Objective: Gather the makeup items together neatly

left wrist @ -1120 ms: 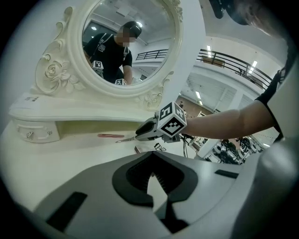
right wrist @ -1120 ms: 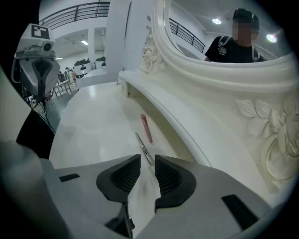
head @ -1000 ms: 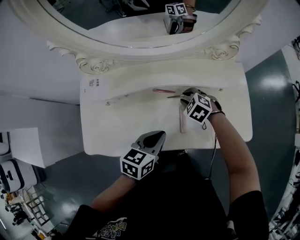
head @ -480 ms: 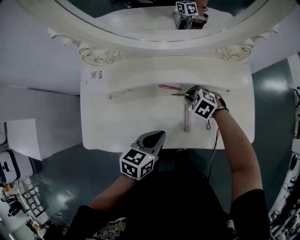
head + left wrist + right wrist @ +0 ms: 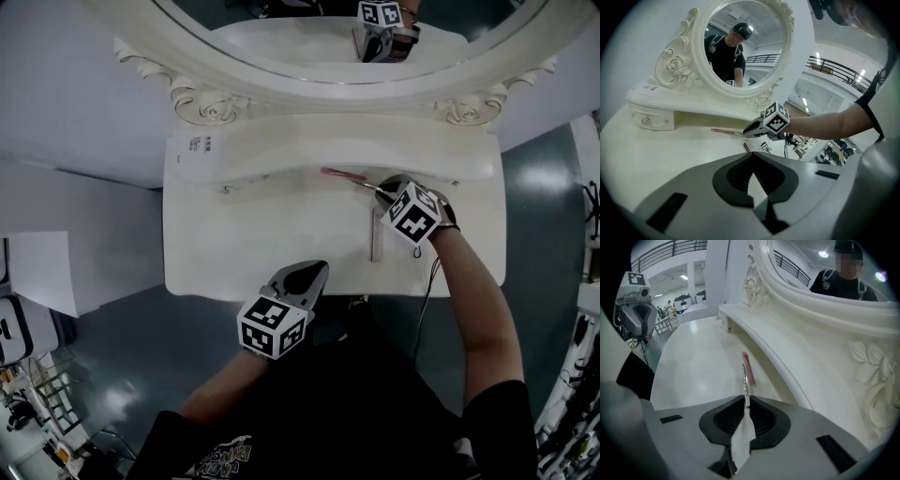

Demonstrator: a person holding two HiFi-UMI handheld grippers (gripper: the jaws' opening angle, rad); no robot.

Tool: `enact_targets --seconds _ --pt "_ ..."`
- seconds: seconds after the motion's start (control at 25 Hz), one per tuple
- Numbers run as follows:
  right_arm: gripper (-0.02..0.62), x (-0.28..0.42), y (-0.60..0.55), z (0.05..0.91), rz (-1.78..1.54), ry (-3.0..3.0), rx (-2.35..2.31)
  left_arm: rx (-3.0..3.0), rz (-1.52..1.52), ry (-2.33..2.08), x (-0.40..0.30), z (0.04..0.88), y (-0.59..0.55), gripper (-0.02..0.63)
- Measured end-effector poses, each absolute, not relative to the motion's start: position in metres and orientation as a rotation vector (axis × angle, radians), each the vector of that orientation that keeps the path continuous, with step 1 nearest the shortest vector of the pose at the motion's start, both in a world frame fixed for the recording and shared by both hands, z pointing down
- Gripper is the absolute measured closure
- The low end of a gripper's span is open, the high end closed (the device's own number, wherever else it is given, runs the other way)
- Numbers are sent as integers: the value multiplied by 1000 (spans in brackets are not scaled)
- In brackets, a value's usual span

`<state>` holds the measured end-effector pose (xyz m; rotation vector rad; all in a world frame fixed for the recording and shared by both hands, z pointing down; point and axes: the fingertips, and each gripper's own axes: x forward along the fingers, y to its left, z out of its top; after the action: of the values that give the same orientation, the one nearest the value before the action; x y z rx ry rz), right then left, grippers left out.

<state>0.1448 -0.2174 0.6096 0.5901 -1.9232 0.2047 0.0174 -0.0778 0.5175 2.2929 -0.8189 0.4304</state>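
R gripper [image 5: 746,400] jaws have just been closing and now pinch the end of a thin metal tool [image 5: 745,379] at the table [image 5: 244,248] rear, beside a pink stick [image 5: 748,367]. Brown stick [image 5: 375,240] lies nearby. L gripper [image 5: 753,164] is clenched and empty at the front edge. Shelf label [image 5: 193,143]: print too small to read.

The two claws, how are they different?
The right claw has just been closing and pinches a thin silver stick; the left claw is shut on nothing. The right claw points steeply down by the shelf; the left claw lies flatter at the table's front edge. Both are grey.
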Motion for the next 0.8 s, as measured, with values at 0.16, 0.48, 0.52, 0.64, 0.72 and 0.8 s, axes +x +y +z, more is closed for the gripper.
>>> enact_targets --seconds 0.16,0.48,0.52,0.64,0.72,0.8 --pt "541 143 -212 578 250 -1956 737 2311 413 -803 14 512 -75 598" --pt "541 148 -188 515 541 -2046 1239 2361 389 -752 3 501 -71 598" --pt "541 146 -183 508 584 -2064 1298 2368 388 -744 2 500 -70 598" --pt "541 138 -169 490 686 -2103 1454 2391 384 -720 -3 495 -69 598" --pt "542 131 -159 485 729 -2110 1536 2404 385 -705 -7 493 -67 598" --pt "541 122 -147 483 765 -2107 1605 2416 390 -689 -10 491 -64 598"
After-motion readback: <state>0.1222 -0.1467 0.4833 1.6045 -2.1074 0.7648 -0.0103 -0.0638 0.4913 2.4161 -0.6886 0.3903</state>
